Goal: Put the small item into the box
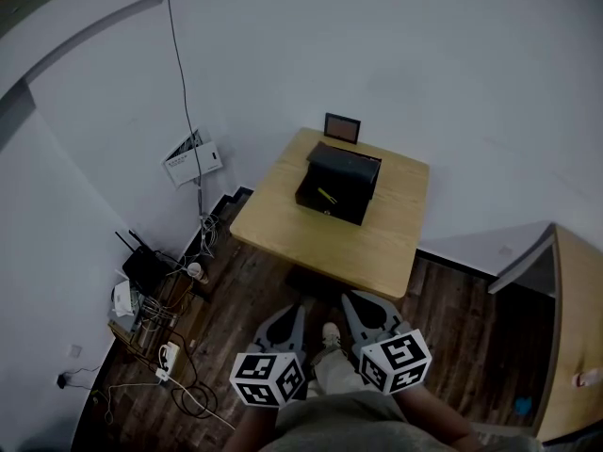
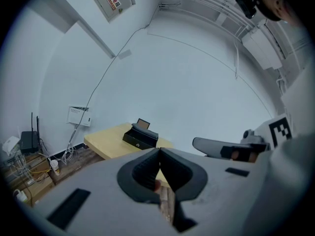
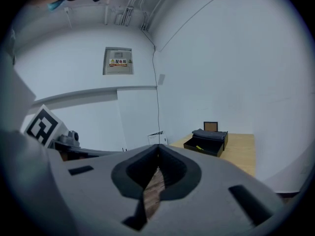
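An open black box (image 1: pixel 339 185) stands at the far side of a small wooden table (image 1: pixel 330 243). A thin yellow item (image 1: pixel 326 196) lies inside it. The box (image 2: pixel 140 137) and the box (image 3: pixel 210 142) with the yellow item (image 3: pixel 199 147) show far off in both gripper views. My left gripper (image 1: pixel 301 303) and right gripper (image 1: pixel 350 297) hang side by side near my body, short of the table's near edge. The left gripper (image 2: pixel 159 149) and the right gripper (image 3: pixel 158 145) are both shut with nothing between the jaws.
A small dark frame (image 1: pixel 342 127) stands behind the box against the wall. A router with cables (image 1: pixel 141 271) clutters the floor at left, below a white wall unit (image 1: pixel 193 158). A wooden cabinet (image 1: pixel 575 328) stands at right. A shoe (image 1: pixel 330 332) shows between the grippers.
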